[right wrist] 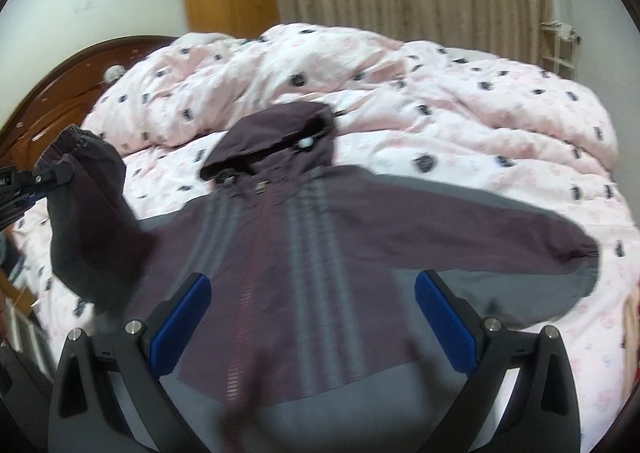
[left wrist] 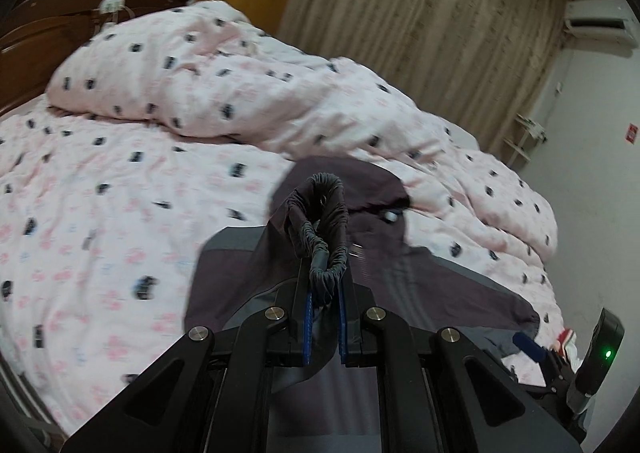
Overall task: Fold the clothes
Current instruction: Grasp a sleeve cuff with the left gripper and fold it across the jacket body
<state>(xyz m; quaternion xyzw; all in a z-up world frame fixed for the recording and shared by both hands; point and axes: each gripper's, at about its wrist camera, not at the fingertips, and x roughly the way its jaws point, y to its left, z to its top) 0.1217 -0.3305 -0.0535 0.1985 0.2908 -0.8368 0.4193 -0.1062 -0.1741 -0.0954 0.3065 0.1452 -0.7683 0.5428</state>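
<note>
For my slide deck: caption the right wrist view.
Open right gripper hovers over jacket on bed; left gripper lifts sleeve cuff.

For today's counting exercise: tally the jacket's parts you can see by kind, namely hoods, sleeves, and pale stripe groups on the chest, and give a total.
Hoods: 1, the hood
Sleeves: 2, the lifted sleeve pinched at its cuff by the left gripper, and the flat sleeve
Stripe groups: 2, left stripes and right stripes
Total: 5

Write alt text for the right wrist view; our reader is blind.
A purple and grey hooded jacket lies face up on a pink quilt. The right tool hovers open above it; the left tool lifts one sleeve cuff.
</note>
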